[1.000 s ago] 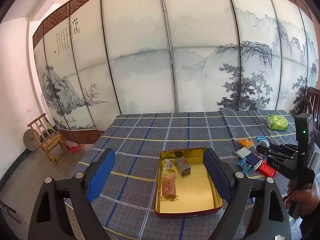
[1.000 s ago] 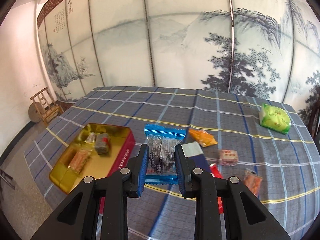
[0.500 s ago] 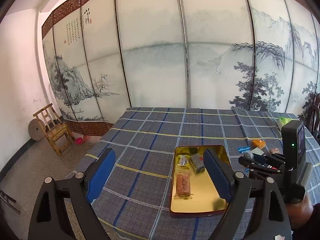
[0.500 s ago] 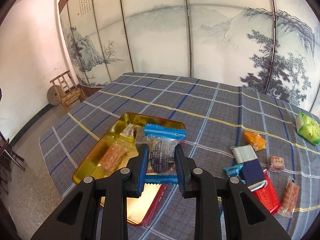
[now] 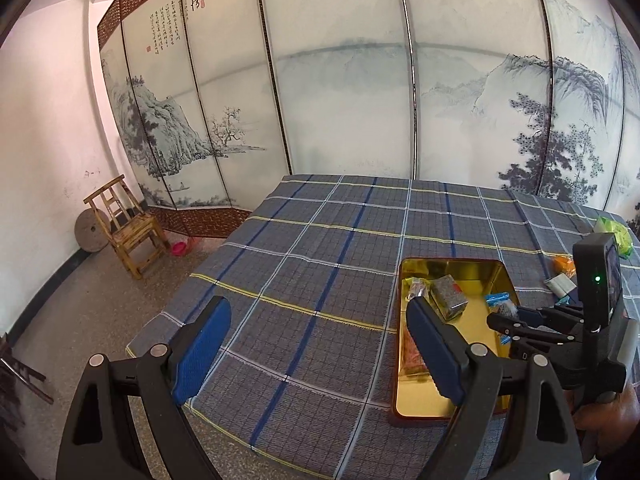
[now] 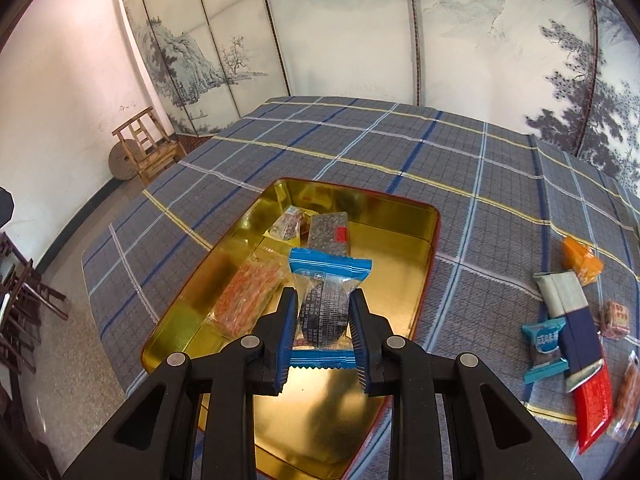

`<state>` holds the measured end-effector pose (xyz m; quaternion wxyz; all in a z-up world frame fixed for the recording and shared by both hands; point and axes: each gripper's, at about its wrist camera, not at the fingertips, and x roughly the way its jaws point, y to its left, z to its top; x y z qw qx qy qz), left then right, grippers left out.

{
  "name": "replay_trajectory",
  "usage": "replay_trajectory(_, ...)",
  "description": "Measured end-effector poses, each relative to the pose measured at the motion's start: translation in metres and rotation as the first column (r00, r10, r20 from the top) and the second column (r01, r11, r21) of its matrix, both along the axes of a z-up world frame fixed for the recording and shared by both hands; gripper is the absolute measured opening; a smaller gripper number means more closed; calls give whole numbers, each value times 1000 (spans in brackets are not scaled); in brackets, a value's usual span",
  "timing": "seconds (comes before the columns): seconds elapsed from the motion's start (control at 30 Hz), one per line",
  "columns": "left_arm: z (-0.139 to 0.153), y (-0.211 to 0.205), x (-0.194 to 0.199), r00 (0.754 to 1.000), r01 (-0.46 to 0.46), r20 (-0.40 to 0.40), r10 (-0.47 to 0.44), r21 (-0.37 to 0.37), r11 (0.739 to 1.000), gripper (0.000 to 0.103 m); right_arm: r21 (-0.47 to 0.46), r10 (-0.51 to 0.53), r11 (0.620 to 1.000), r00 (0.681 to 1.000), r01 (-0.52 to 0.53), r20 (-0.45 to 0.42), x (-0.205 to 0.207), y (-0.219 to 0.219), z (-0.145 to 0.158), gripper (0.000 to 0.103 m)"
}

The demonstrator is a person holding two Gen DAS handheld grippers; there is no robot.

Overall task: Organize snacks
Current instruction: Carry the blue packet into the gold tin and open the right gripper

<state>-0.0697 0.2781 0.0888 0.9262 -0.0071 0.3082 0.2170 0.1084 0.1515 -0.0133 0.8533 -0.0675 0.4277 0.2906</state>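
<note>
My right gripper is shut on a blue-edged clear snack packet and holds it above the gold tin. The tin holds an orange snack pack, a dark pack and a small clear pack. In the left wrist view the right gripper hovers over the tin with the packet. My left gripper is open and empty, over the table's near left side.
Loose snacks lie right of the tin: a blue packet, a long white, navy and red pack, an orange pack, a small brown one. A green bag lies far right. A wooden chair stands off the table.
My right gripper has carried the blue-edged packet left, from the loose snacks to above the tin. My left gripper has swung left, so the tin now sits at its right.
</note>
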Motion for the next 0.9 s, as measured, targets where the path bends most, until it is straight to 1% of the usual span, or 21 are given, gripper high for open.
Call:
replay_trajectory(0.23,-8,-2,5,1000,21,-5,-21,20,1000,87,-45,45,998,998,-46,-38,8,34,-21,27)
replay_trajectory(0.47,-12,-2,7,1000,28,-12,-27,21,999,87,-66,35,997,998,-39,-53,19,51,-31,27)
replay_trajectory(0.57,-11,-3,7,1000,30,-10,-29,23,999,87,-73,25,997,998,-29,-52,21,52,-32,28)
replay_trajectory(0.67,-10,-4,7,999,32,-5,-32,34,999,87,-51,18,998,999,-20,-51,22,49,-29,28)
replay_trajectory(0.9,-5,-9,5,999,38,4,-38,44,998,87,-14,15,1000,1000,-15,-12,17,45,-19,28)
